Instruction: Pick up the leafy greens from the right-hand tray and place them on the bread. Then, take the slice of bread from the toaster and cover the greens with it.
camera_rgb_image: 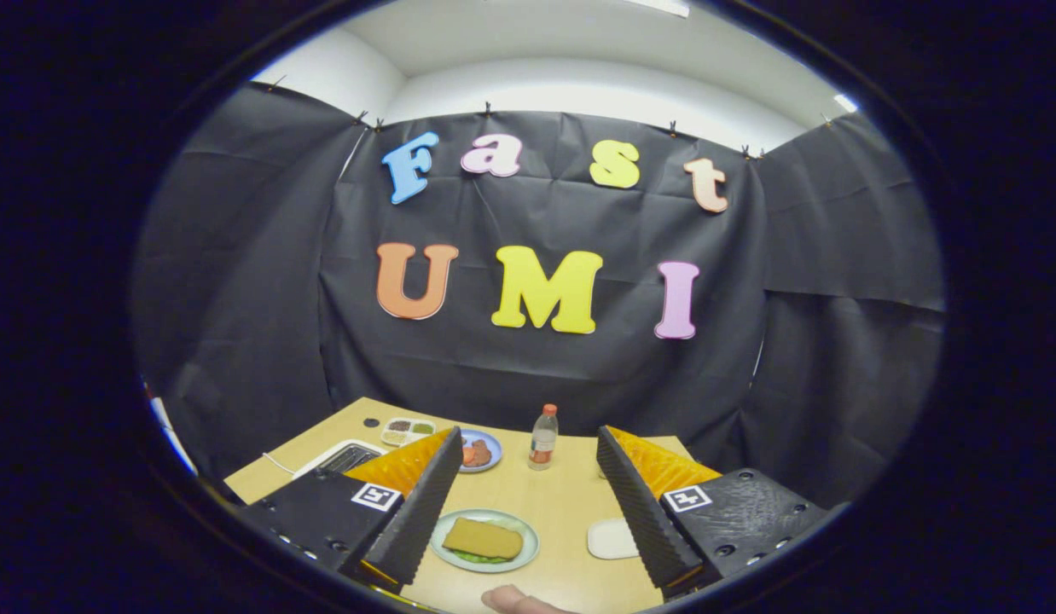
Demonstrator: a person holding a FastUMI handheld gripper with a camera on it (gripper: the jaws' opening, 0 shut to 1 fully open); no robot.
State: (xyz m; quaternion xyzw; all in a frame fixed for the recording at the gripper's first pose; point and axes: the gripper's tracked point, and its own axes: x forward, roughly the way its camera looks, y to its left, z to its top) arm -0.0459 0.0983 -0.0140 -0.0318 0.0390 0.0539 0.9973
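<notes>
1. Fingers (528,503): spread wide and holding nothing, raised above the table (562,503).
2. Plate (525,554): it sits between the fingers, nearer the left one. A slice of bread (483,538) lies on top, with a strip of greens (475,558) showing under its near edge.
3. Judgement on progress: greens look placed and covered by the top slice. Whether a lower slice lies beneath cannot be told; the stack hides it. On this evidence the task appears complete or all but complete.
4. Toaster (345,458): beyond the plate and to its left, partly behind the left finger. Its slot is too small to read, so I cannot tell if a slice remains in it.
5. Tray (612,538): just right of the plate, white, with no greens visible on it.
6. Other items beyond the plate: a blue dish (490,443) with food, a bottle (543,437), and a compartment box (408,431) farther off.
7. Part of a hand (515,600) shows at the table's near edge, on the near side of the plate.
8. What remains, in my view: at most a check that the top slice sits square.
</notes>
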